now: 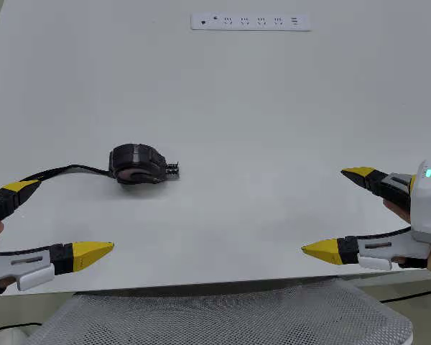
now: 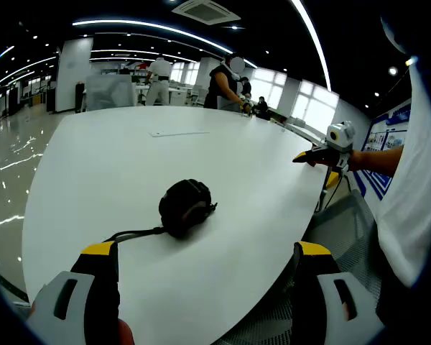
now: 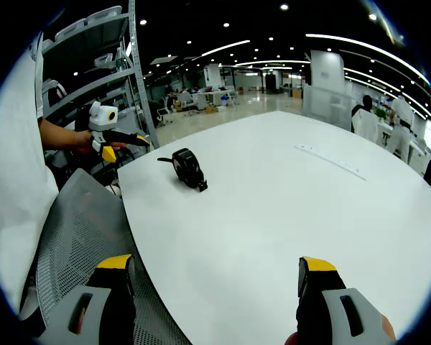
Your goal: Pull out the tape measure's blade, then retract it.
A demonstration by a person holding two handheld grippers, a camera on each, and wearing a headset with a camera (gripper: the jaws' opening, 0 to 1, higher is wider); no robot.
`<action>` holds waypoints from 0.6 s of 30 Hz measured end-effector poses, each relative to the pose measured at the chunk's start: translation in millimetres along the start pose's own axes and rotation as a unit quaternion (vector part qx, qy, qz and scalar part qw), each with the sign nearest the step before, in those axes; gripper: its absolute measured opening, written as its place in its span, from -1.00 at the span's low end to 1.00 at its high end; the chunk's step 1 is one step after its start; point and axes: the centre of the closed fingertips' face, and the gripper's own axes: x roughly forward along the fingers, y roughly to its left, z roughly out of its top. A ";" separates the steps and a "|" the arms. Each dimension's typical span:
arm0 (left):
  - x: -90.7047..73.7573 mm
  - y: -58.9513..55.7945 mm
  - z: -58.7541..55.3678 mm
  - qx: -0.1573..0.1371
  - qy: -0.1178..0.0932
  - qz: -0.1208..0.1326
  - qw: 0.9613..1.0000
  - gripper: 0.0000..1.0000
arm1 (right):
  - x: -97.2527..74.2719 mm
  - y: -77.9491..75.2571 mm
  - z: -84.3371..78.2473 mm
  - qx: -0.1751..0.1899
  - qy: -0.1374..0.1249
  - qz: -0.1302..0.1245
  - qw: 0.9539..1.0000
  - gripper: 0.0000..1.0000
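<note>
With jaws of the left gripper [image 1: 73, 215] and right gripper [image 1: 325, 211] apart, the rigid tape measure [image 1: 138, 164] left of centre seems light: clamp its body, pull the end hook [image 1: 174, 170].

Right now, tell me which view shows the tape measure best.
The left gripper view: the tape measure sits close and large. The head view shows it smaller, from above; the right gripper view, small and distant.

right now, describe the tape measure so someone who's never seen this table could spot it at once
Start from the big white table, with a white power strip at its far edge. On its near left part lies the tape measure, a small rounded black case. A black strap trails leftward from it, and nothing else dark lies on the top.
</note>
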 end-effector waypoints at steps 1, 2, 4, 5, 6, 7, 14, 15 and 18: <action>0.1 0.6 -0.2 0.000 0.001 0.001 1.000 0.98 | 0.3 -0.6 1.0 -0.001 -0.002 -0.001 1.000 0.91; 0.1 0.8 -0.5 0.002 0.002 0.001 1.000 0.98 | 0.4 -0.5 0.9 -0.001 -0.001 0.000 1.000 0.87; 0.5 0.9 -1.0 0.002 0.003 -0.001 1.000 0.98 | 1.1 -0.3 0.2 -0.002 0.002 0.002 1.000 0.87; 0.5 1.0 -1.2 0.002 0.004 -0.001 1.000 0.98 | 1.2 -0.6 0.4 -0.003 0.001 0.002 1.000 0.87; 0.5 0.9 -1.5 0.002 0.005 -0.001 1.000 0.98 | 1.4 -0.7 0.5 -0.002 0.000 0.002 1.000 0.88; 0.5 0.1 -2.1 0.000 0.006 -0.003 1.000 0.98 | 1.5 -0.4 1.1 -0.002 -0.001 0.003 1.000 0.90; 2.1 1.0 -1.4 -0.002 0.004 -0.002 1.000 0.98 | 3.0 -3.7 0.6 -0.004 -0.003 -0.002 1.000 0.87; 2.4 1.2 -2.0 -0.001 0.006 -0.002 1.000 0.98 | 3.4 -4.4 0.3 -0.001 -0.002 -0.001 1.000 0.87; 3.5 0.2 -0.7 0.000 0.005 -0.008 1.000 0.98 | 3.6 -4.7 -0.6 0.001 -0.001 0.002 1.000 0.82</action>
